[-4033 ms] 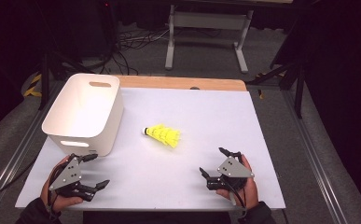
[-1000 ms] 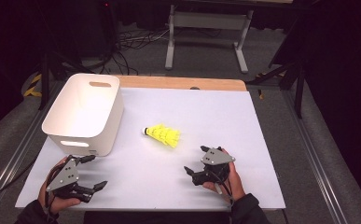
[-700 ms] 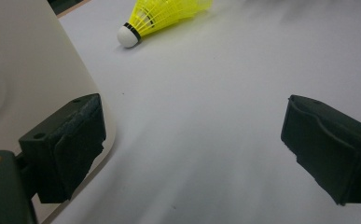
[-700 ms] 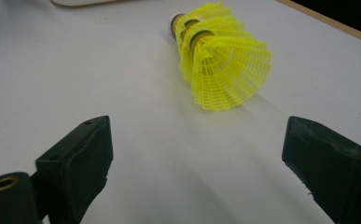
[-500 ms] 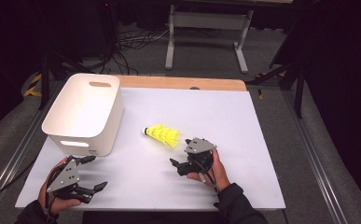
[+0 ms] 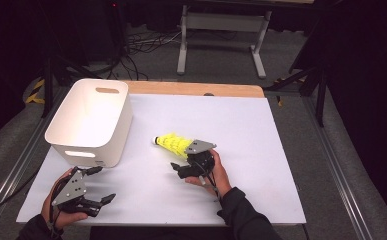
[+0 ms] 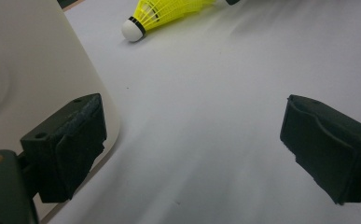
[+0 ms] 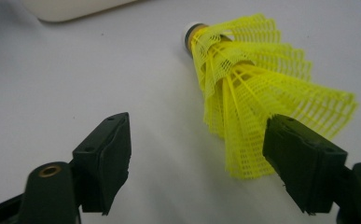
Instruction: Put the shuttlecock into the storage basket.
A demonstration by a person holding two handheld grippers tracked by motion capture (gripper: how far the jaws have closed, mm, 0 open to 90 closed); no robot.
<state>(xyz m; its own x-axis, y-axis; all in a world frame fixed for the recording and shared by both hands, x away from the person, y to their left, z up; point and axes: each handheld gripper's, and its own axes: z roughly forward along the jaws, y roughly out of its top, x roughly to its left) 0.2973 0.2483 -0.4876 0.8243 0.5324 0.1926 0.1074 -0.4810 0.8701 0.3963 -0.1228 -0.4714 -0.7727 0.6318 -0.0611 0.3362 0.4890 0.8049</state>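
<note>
At the bottom left of the high view, the left hand-held gripper [image 6: 93, 187] rests on the counter [image 6: 261, 165] with its jaws wide apart and nothing between them, just in front of the white bin [image 6: 88, 122]. Right of centre, the right hand-held gripper [image 6: 183, 167] has reached the yellow shuttlecock [image 6: 173, 144], which lies on its side near the middle of the frame, cork toward the bin. Its jaws have just been closing but stand apart, the flared skirt [image 8: 271, 107] just off the right pad and not yet between them. To grip well, shift so the skirt centres between the pads, then close gently: the mesh will likely crush or spring away.
</note>
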